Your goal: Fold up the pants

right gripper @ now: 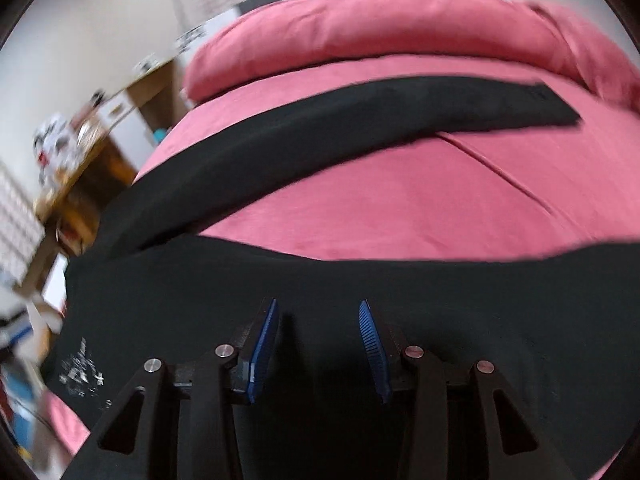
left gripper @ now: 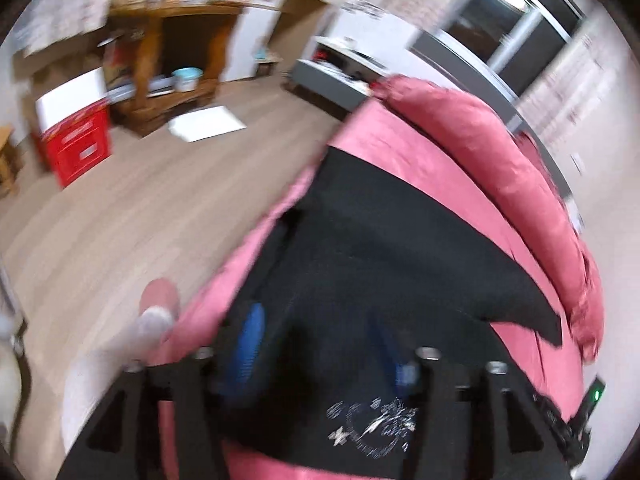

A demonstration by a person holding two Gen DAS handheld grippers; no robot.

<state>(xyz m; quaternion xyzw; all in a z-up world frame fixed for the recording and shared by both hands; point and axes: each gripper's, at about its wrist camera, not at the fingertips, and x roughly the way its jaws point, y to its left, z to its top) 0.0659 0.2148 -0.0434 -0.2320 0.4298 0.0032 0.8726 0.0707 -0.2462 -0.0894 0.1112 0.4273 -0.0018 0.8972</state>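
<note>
Right wrist view, black pants (right gripper: 360,120) leg lengthwise across pink bed (right gripper: 400,208), right tool (right gripper: 320,344) apart, left tool (left gripper: 320,344) apart.

A home bedroom: pink-covered bed (right gripper: 400,200), wooden desk (left gripper: 176,40), laminate floor (left gripper: 120,208)

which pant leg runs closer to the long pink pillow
The far pant leg, stretching across the pink bed just below the pillow, its cuff at upper right. The other pant leg lies near the right gripper, across the view's lower right.
</note>
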